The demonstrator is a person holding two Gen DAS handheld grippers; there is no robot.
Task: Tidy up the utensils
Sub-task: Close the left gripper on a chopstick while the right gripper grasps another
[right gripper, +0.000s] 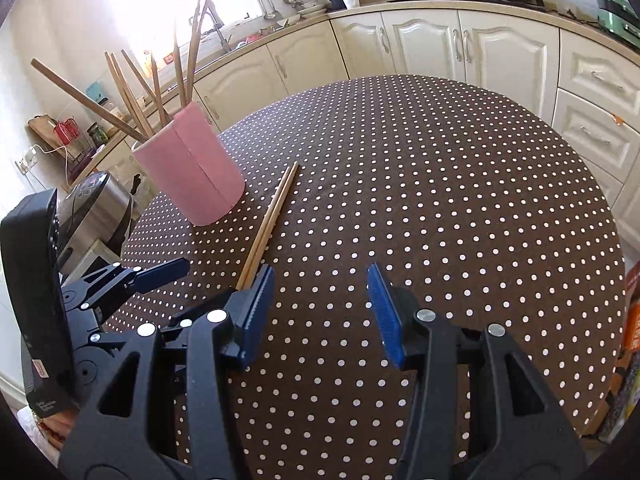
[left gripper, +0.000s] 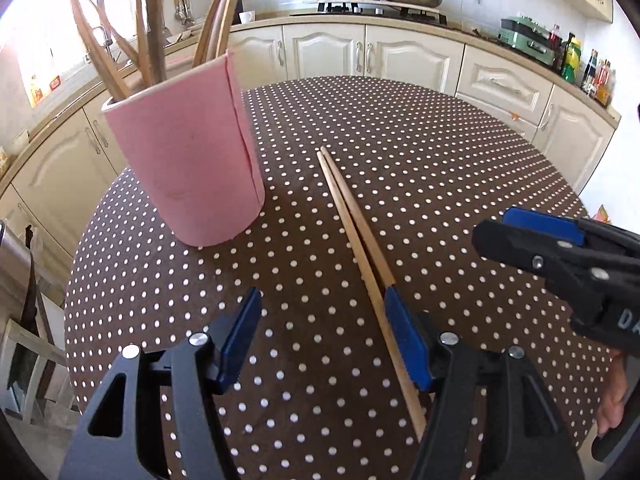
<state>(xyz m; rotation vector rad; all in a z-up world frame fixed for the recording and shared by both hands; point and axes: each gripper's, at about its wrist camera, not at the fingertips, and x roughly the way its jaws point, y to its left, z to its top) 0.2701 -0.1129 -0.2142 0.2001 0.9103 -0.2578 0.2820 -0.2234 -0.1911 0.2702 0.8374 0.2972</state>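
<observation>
Most chopsticks already stand in your pink cup [left gripper: 188, 160]; one pair of chopsticks [left gripper: 352, 232] is left on the table [left gripper: 460, 184]. Your left gripper [left gripper: 322, 336] jaws gape around it; right gripper [right gripper: 320, 312] jaws stand apart, empty.

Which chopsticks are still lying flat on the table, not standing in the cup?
The pair of chopsticks lying side by side on the dotted table, right of the pink cup. All the others stand upright inside that cup.

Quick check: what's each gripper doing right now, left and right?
Left gripper: open, holding nothing; chopsticks lie between its tongs.
Right gripper: open, empty.
</observation>
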